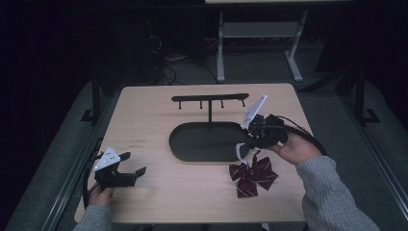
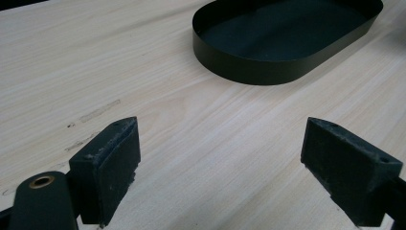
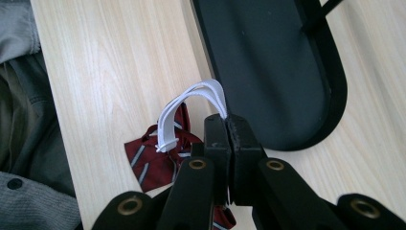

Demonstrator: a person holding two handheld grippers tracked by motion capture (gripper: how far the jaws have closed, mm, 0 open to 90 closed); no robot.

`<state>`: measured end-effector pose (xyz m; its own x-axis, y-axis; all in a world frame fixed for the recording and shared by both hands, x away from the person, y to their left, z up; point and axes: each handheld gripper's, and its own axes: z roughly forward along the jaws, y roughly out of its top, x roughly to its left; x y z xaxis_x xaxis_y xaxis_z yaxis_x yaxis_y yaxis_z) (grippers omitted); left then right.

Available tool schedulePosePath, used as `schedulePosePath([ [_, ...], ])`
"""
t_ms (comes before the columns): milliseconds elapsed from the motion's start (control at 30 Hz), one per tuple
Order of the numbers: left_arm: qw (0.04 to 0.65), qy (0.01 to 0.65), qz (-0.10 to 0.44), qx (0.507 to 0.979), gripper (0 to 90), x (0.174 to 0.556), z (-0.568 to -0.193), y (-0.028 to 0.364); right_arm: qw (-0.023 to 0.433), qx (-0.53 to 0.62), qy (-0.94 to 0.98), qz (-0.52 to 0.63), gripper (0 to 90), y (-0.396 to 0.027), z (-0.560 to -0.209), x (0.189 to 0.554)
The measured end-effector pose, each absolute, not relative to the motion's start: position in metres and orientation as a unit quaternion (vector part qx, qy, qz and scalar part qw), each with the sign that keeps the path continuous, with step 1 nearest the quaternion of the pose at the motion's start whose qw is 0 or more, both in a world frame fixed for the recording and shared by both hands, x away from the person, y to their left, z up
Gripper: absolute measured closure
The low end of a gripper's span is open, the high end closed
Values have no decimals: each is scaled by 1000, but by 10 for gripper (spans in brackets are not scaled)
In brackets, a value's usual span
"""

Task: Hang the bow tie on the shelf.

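A dark red striped bow tie (image 1: 252, 175) (image 3: 153, 155) lies by the table's front right, its white elastic loop (image 3: 191, 108) (image 1: 240, 151) pulled upward. My right gripper (image 1: 248, 144) (image 3: 226, 122) is shut on that loop, just off the near right end of the black oval tray (image 1: 204, 141) (image 3: 268, 62). From the tray's far side rises a black stand with a pegged crossbar (image 1: 210, 99). My left gripper (image 1: 131, 163) (image 2: 220, 158) rests at the front left of the table, jaws open and nothing between them, pointing toward the tray (image 2: 287, 43).
The light wooden table (image 1: 144, 120) ends close to my left hand. A grey-sleeved forearm (image 1: 332, 192) comes in from the bottom right. Beyond the table stand a metal frame (image 1: 260, 43) and cables on a dark floor.
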<state>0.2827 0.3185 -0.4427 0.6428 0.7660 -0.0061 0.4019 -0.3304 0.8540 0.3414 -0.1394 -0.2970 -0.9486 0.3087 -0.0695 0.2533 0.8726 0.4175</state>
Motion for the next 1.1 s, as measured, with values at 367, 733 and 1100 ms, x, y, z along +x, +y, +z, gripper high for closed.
schedulePosePath([
  [367,448,370,206,787,129,283,-442,319,63,132,968,204,878,-122,-287,353],
  [733,447,371,207,787,129,283,-442,320,64,118,970,202,878,-106,-275,365],
  [1100,450,371,207,785,129,283,-441,321,63,112,971,199,878,-97,-266,375],
])
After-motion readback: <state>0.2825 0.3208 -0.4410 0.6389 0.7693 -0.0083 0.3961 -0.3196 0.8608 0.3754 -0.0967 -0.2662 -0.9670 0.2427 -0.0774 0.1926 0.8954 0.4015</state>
